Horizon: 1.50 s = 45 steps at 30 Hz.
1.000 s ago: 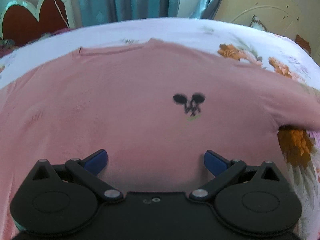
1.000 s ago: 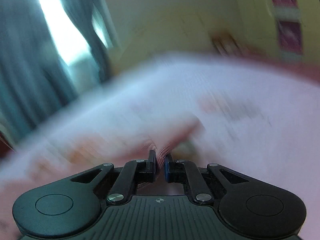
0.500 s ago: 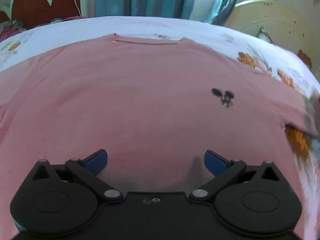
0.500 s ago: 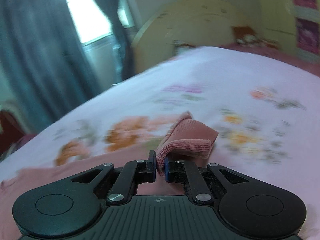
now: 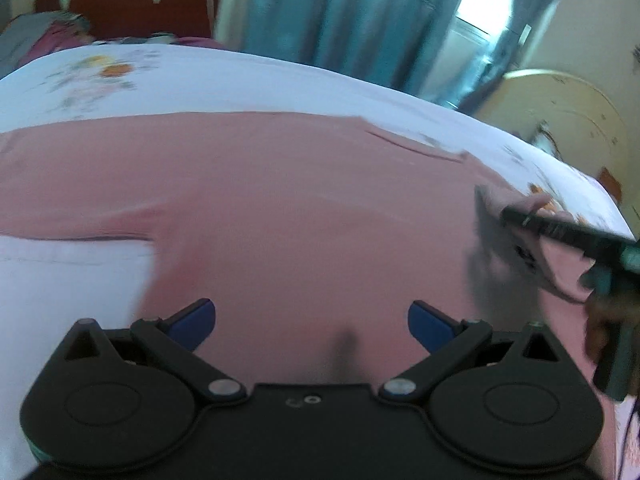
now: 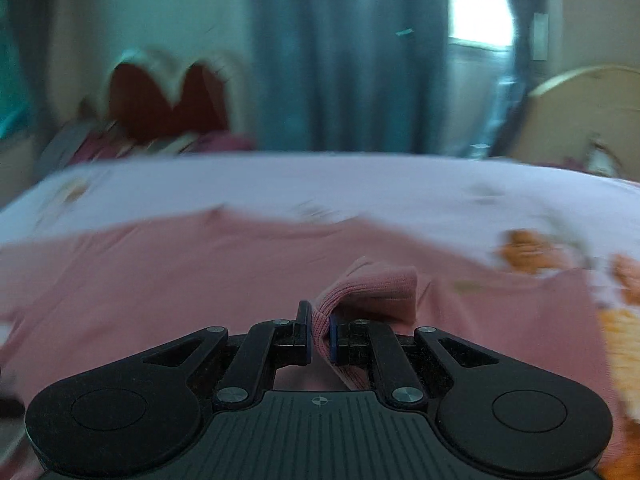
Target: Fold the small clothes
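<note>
Spreading flat across the floral bed [image 5: 248, 80], the pink shirt [image 5: 300, 208] now has its sleeve cuff [image 6: 372, 288] carried in from three o'clock over the body by the pinching right claw [image 6: 320, 336], starting the fold, while the left claw [image 5: 312, 320] hovers agape, empty.

The bed [image 5: 248, 80] is covered by a white sheet [image 6: 360, 184] printed with orange flowers, some near its right edge. A pink shirt [image 5: 280, 200] lies spread flat over the middle of the bed, its neckline toward the far edge. At the far left corner, pillows or bedding [image 6: 100, 140] are heaped, too blurred to tell apart.
</note>
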{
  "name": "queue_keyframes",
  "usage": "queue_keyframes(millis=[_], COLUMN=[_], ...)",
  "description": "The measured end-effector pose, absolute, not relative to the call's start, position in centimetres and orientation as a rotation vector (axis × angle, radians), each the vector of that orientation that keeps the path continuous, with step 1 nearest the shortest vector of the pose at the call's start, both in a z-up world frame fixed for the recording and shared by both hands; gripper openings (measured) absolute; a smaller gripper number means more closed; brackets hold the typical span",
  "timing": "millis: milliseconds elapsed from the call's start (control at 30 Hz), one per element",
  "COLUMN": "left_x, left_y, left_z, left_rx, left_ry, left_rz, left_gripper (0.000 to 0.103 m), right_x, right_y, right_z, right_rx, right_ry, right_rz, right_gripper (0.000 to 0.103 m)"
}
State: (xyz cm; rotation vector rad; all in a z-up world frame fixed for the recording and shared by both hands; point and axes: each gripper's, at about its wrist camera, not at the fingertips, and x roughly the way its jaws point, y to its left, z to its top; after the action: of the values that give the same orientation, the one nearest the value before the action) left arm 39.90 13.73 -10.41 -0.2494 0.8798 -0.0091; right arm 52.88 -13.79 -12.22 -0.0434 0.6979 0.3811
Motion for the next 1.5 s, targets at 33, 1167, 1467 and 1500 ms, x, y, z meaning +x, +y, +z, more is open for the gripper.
queue_keyframes(millis=[33, 1167, 1467, 1500], left_x=[39.9, 54.8, 52.8, 52.6], left_y=[14.4, -0.2, 7.3, 7.2], left_z=[-10.4, -11.8, -13.9, -14.0], left_rx=[-0.254, -0.020, -0.173, -0.168], left_ry=[0.876, 0.713, 0.740, 0.736], left_rz=[-0.003, -0.301, -0.172, -0.171], left_gripper=[0.102, 0.008, 0.008, 0.008], right_x=[52.9, 47.8, 47.8, 47.8], right_y=[-12.1, -31.9, -31.6, -31.5], right_z=[-13.0, -15.8, -16.0, -16.0], right_rx=[-0.069, 0.202, 0.126, 0.120], right_ry=[0.711, 0.778, 0.771, 0.773], right_rz=[0.395, -0.023, 0.010, 0.012], right_gripper=[0.007, 0.015, 0.015, 0.015])
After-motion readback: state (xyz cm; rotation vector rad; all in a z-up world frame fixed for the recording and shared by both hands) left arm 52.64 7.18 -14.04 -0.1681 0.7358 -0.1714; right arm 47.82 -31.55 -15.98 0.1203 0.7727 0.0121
